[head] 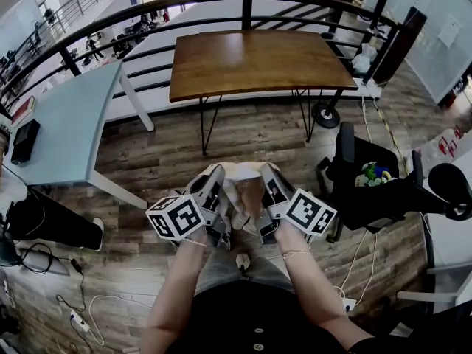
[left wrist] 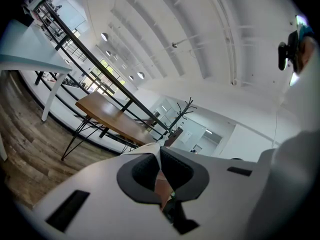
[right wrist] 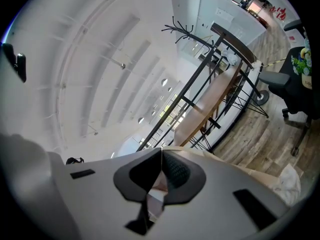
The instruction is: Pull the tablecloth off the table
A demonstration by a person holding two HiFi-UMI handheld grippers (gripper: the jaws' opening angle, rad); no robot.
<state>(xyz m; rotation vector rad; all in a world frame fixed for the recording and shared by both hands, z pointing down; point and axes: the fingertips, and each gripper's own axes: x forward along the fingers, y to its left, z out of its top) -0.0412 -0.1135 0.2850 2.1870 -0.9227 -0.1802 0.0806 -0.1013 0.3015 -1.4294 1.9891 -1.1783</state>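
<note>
Close against the person's body, the left hand-held gripper [head: 214,172] and the right hand-held gripper [head: 267,171] sit side by side. Each one's jaws are pressed fully together on a fold of the white tablecloth [head: 240,186], which hangs bunched between the two. The left gripper view shows a thin white edge of cloth caught at its closed tips. The right gripper view shows more crumpled cloth lying off to its lower right.

Below them is a wood-plank floor [head: 258,135], with loose cables [head: 77,317] trailing at the near left. A black office chair [head: 372,194] stands to the right, with small coloured things on its seat. At the left is a pale blue-grey table [head: 70,120] with a dark flat object near its edge.

Straight ahead, well apart from the cloth, stands the brown wooden table [head: 258,59] on thin black legs, its top bare. Behind it curves a black railing [head: 243,4]. Beyond the railing are a lower level, white walls, a high white ceiling and a coat stand [right wrist: 183,30].
</note>
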